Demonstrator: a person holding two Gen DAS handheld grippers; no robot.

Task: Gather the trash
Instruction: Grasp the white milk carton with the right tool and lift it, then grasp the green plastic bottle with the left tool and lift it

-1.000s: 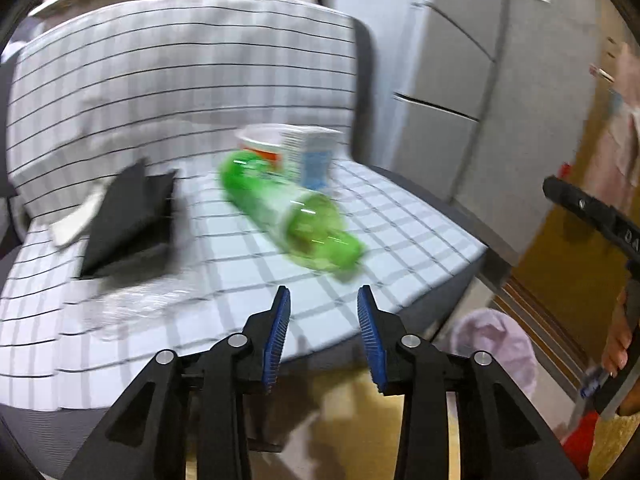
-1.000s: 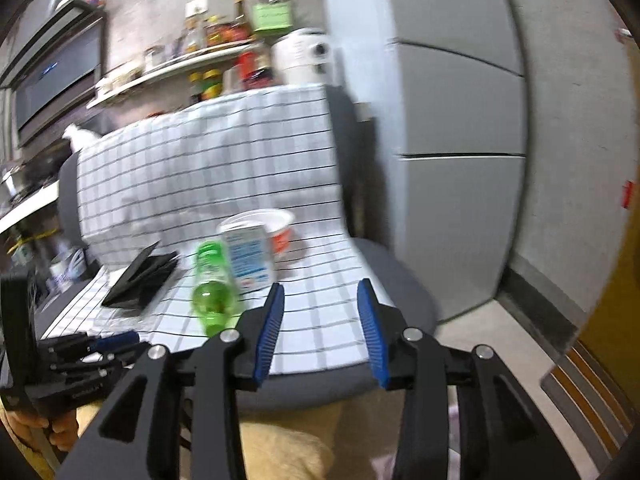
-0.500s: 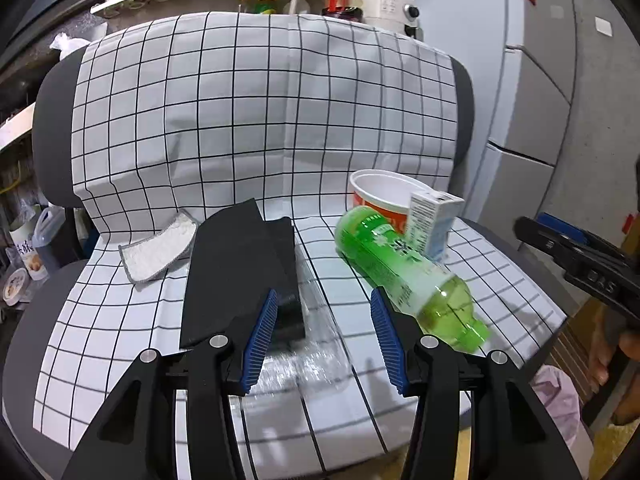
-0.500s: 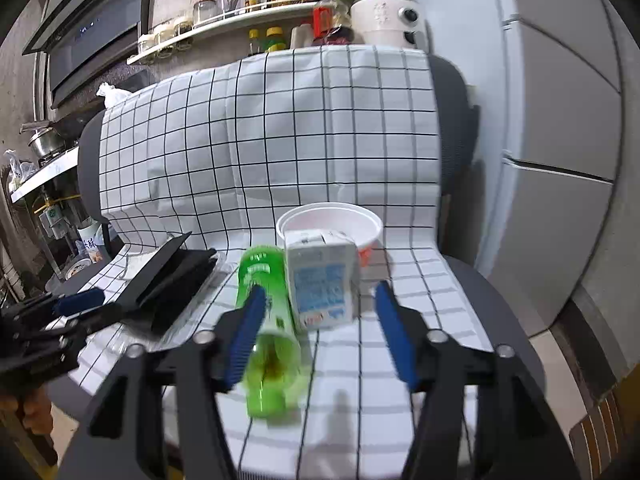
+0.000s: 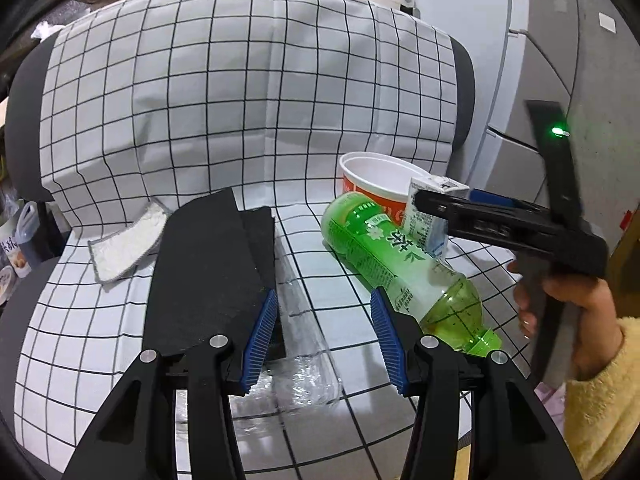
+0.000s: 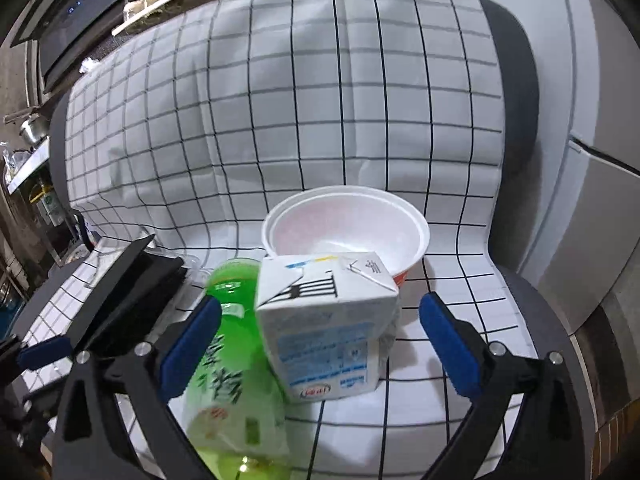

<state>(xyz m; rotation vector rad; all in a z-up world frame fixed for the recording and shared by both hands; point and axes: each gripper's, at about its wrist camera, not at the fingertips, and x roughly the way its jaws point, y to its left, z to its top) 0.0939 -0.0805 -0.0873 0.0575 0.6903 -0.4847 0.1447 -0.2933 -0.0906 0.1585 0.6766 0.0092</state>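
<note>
On a chair seat draped in a checked cloth (image 5: 224, 92) lies the trash: a green bottle (image 5: 394, 264) on its side, a white carton (image 6: 326, 322) standing against it, and an empty noodle cup (image 6: 346, 232) just behind. The right gripper (image 6: 320, 344) has just been opening; its fingers stand wide on either side of the carton, not touching it. The left gripper (image 5: 322, 330) hovers with its fingers apart over crumpled clear plastic (image 5: 294, 364), beside a black folded item (image 5: 208, 268). The risk, likely, is that closing on the carton nudges the round bottle, which could roll off the seat's front edge, or the light carton could tip.
</note>
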